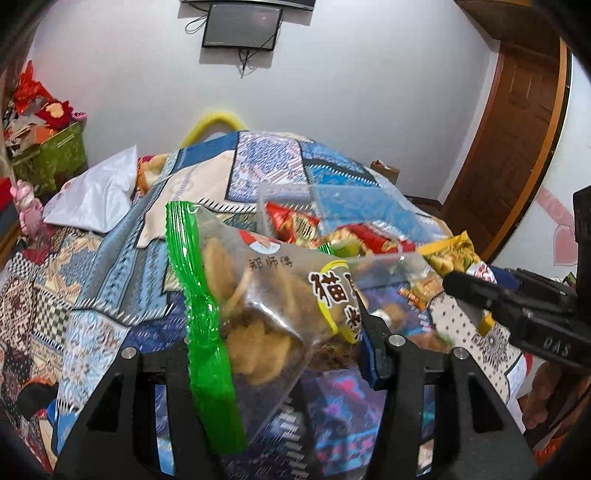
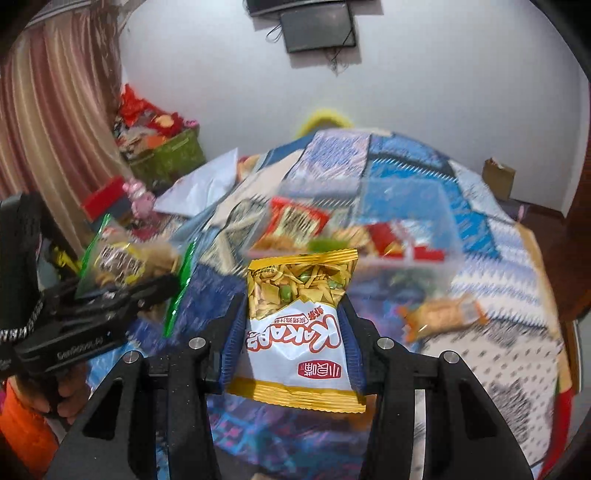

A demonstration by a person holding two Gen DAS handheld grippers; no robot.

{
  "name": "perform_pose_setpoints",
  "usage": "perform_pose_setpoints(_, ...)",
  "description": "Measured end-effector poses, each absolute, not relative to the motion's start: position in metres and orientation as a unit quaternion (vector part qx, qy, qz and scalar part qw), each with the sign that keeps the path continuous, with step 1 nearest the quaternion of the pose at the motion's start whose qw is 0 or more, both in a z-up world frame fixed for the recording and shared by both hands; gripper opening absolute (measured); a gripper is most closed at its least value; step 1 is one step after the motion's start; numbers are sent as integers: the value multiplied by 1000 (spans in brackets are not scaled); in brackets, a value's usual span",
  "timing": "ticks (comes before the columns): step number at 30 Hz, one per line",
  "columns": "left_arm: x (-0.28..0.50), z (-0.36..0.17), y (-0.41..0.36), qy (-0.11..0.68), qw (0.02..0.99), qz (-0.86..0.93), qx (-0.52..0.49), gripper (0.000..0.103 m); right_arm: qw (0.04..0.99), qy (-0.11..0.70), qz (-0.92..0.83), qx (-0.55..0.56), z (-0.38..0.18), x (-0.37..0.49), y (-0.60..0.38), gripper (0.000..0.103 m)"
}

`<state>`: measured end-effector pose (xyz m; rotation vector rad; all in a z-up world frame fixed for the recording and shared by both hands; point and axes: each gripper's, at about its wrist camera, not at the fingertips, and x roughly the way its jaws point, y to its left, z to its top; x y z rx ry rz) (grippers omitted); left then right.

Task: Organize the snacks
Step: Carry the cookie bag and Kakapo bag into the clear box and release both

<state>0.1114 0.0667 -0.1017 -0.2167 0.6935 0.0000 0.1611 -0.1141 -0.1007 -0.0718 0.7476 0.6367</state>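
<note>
Left gripper [image 1: 280, 332] jaws clench the green-edged chip bag [image 1: 258, 295]; right gripper [image 2: 291, 332] jaws grasp the yellow snack packet [image 2: 295, 321], both frame-centre

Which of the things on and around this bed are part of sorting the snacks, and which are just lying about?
Part of the job:
- green-edged snack bag in the left gripper
- yellow and white snack bag in the right gripper
- clear box with snack packs inside
- loose orange packet on the bed

Just lying about:
- white plastic bag
- green box of red items
- wall screen
- small cardboard box

Patchwork bedspread [image 2: 517, 258] under snack tub [image 2: 424, 206]
</note>
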Motion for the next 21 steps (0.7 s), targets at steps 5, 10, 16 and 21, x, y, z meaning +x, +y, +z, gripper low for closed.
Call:
perform_pose_setpoints(5,139,-93,58,332,937,-8,-106,54,893,344,289,-23,-89,182,-127,44)
perform_pose_setpoints(10,173,-89,51,332,937,-11,-105,54,899,337,279,-20,-83,204,-133,44)
perform_pose_setpoints(16,215,-93,43,338,936,-9,-98,54,900,343,270,-9,-91,240,-131,44)
perform_pose_setpoints(21,251,-108,41,359,927,-15,-109,54,894,359,270,-9,-104,267,-125,44)
